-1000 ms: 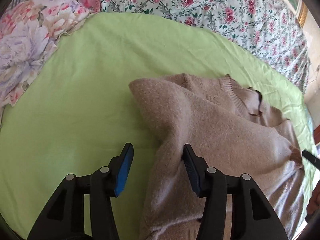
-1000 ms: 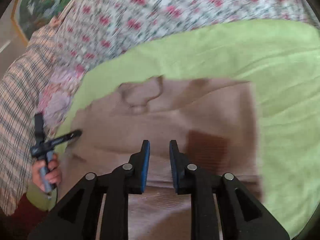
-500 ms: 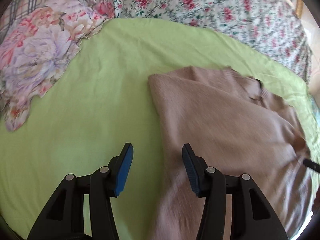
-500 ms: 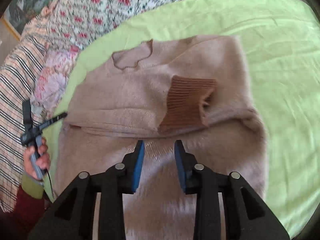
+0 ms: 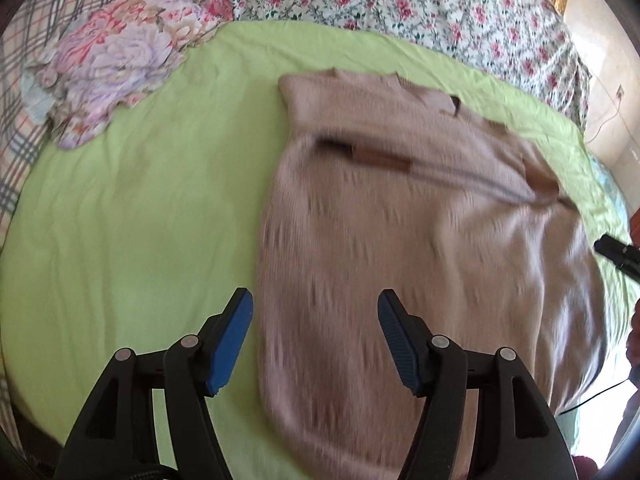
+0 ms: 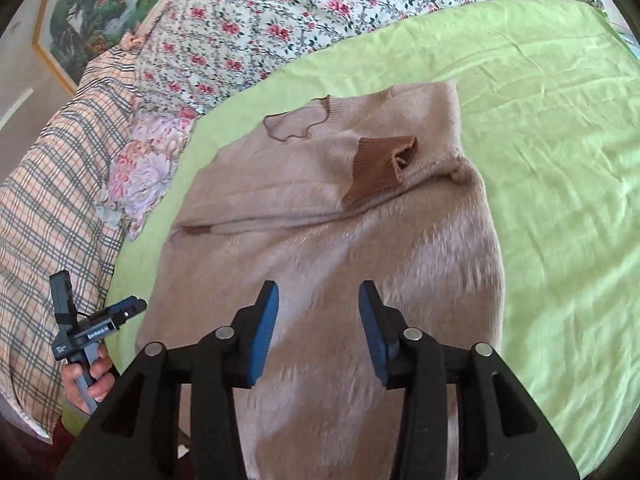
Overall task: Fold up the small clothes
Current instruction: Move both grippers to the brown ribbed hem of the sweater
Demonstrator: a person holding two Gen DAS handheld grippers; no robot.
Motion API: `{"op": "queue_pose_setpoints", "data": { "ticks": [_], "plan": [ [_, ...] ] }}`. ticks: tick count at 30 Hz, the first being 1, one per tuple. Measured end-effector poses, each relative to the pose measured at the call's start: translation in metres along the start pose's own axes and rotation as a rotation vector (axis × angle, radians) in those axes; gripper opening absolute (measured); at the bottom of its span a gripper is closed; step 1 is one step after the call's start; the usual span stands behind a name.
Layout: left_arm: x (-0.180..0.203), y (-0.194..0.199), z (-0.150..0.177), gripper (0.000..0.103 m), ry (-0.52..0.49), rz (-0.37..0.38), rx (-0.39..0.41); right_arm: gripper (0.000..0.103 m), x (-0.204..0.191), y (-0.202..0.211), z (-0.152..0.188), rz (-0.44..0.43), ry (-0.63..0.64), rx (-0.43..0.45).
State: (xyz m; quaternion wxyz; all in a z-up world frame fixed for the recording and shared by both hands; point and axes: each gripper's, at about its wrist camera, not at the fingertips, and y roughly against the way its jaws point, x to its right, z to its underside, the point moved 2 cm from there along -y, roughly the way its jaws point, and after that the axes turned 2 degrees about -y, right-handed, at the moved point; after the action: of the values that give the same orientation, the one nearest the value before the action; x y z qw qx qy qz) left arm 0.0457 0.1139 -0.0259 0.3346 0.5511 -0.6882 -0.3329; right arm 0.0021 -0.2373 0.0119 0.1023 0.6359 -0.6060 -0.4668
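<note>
A beige knitted sweater (image 5: pixel 420 240) (image 6: pixel 320 248) lies flat on the light green sheet (image 5: pixel 140 220) (image 6: pixel 560 160), both sleeves folded across its chest. The brown cuffs (image 6: pixel 380 168) (image 5: pixel 380 158) rest on top, and the neckline (image 6: pixel 300 124) points away from me. My left gripper (image 5: pixel 314 324) hovers over the sweater's left lower edge; its jaws are opening and grip nothing. My right gripper (image 6: pixel 318 312) hangs above the lower body of the sweater; its jaws are opening too, with nothing between the blue pads (image 6: pixel 260 332).
A flowery cloth (image 5: pixel 120 60) (image 6: pixel 136 168) lies crumpled at the sheet's left edge. Rose-print bedding (image 5: pixel 400 8) (image 6: pixel 280 20) runs behind, plaid bedding (image 6: pixel 52 200) to the left. A hand (image 6: pixel 86 380) holds the left gripper's handle. A framed picture (image 6: pixel 88 12) hangs behind.
Both grippers drew back toward the sweater's lower part and their jaws widened. The sleeve that the left one carried now lies folded across the chest; the whole sweater is in view.
</note>
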Motion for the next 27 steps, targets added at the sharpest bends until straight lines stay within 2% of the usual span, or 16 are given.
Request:
{"op": "queue_pose_setpoints", "data": {
  "ticks": [7, 9, 11, 15, 18, 21, 27],
  "plan": [
    [-0.005, 0.001, 0.059, 0.064, -0.028, 0.015, -0.088, 0.050, 0.004, 0.020, 0.030, -0.019, 0.033, -0.011],
    [-0.004, 0.009, 0.075, 0.049, -0.074, 0.027, -0.060, 0.050, 0.007, 0.027, 0.040, -0.026, 0.044, -0.022],
    [-0.006, 0.018, 0.088, 0.039, -0.107, 0.071, -0.051, 0.051, 0.010, 0.037, 0.052, -0.032, 0.047, -0.029],
    [-0.015, 0.023, 0.109, 0.039, -0.109, 0.207, -0.089, 0.055, 0.019, 0.055, 0.074, -0.018, 0.068, -0.041],
    [-0.012, 0.025, 0.119, 0.041, -0.104, 0.274, -0.103, 0.055, 0.030, 0.065, 0.095, -0.036, 0.054, -0.074],
    [-0.007, 0.024, 0.123, 0.041, -0.106, 0.312, -0.111, 0.055, 0.046, 0.074, 0.112, -0.041, 0.065, -0.113],
    [0.003, 0.024, 0.127, 0.043, -0.113, 0.327, -0.096, 0.055, 0.062, 0.071, 0.142, -0.064, 0.087, -0.197]
  ]
}}
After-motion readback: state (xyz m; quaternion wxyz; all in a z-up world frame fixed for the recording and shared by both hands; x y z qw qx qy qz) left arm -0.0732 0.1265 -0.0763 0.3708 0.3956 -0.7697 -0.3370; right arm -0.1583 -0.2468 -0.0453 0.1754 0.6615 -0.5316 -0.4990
